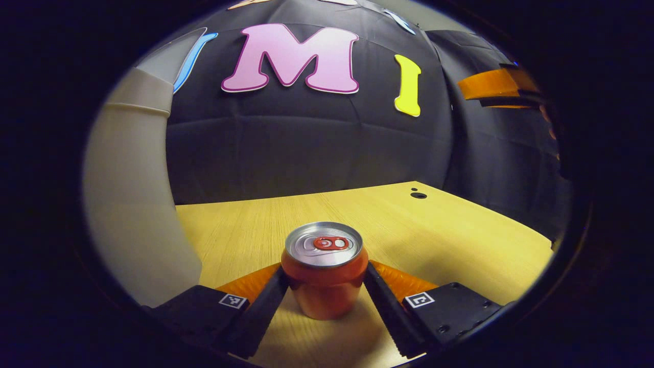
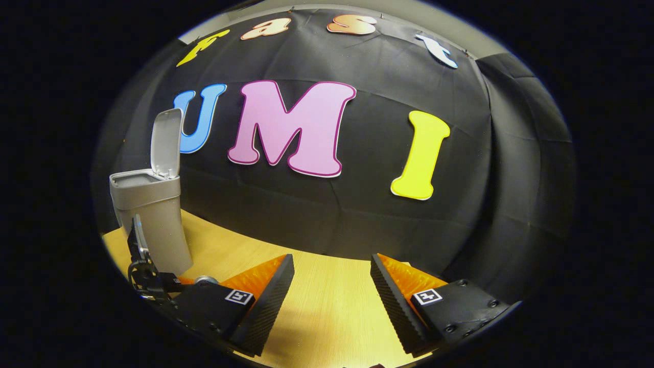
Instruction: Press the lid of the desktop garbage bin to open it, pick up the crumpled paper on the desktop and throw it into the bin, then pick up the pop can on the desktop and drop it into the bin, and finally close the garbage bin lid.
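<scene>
Your left gripper (image 1: pixel 325 286) pinches the upright pop can (image 1: pixel 325 270) at 6 o'clock, hiding its flanks, while your right gripper (image 2: pixel 332 291) gapes wide.

A light wooden table (image 1: pixel 449 230) carries everything. An orange can (image 1: pixel 325 276) stands upright on it, near the front edge. A grey bin (image 2: pixel 153 214) with its lid raised stands toward the back edge at the left. A small dark hole (image 1: pixel 418 195) sits near the far right corner.

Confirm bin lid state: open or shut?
Open. In the right gripper view the grey plastic desktop bin has its hinged lid standing upright above the rim, mouth exposed.
</scene>
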A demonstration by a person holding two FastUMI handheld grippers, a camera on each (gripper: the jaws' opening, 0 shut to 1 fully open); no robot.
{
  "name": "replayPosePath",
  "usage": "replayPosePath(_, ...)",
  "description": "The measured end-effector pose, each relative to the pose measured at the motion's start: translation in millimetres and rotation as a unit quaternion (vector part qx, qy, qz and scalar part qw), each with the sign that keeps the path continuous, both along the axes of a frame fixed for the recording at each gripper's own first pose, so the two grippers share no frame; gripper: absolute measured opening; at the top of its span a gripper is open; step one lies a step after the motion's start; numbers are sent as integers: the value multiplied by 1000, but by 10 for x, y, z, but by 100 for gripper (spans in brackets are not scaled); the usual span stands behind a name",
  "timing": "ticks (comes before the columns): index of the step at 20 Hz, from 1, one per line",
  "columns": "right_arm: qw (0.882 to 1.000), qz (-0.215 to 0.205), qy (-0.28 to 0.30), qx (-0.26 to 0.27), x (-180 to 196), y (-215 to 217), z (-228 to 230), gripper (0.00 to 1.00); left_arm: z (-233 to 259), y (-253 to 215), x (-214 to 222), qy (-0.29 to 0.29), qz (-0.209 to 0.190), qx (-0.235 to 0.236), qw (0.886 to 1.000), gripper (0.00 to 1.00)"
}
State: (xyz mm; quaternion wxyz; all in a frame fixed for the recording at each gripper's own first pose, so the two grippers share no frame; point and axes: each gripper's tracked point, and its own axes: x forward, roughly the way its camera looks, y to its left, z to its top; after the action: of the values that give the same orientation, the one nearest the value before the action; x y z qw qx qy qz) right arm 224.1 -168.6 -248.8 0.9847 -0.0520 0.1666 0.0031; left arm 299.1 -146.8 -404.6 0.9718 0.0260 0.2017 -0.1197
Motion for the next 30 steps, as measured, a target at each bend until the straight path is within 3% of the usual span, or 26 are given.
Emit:
replayPosePath(3, 1000, 0, -3, 4, 25, -29, 13, 97, 42, 36, -1, -4, 3, 17, 1000, 89)
replayPosePath(8, 1000, 3, -1, 8, 25, 30, 28, 97, 332, 33, -59, -16, 8, 21, 1000, 89)
replayPosePath(20, 1000, -16, -12, 9, -127, 60, 796, 97, 2715, 25, -207, -110, -6, -8, 994, 88)
replayPosePath(24, 1000, -16, -19, 2, -189, 128, 1125, 97, 3242, 264, -204, -136, 12, 17, 990, 88)
replayPosePath(30, 999, -17, -49, -8, -194, 280, 1658, 97, 3646, 888, -160, -174, 35, 66, 982, 88)
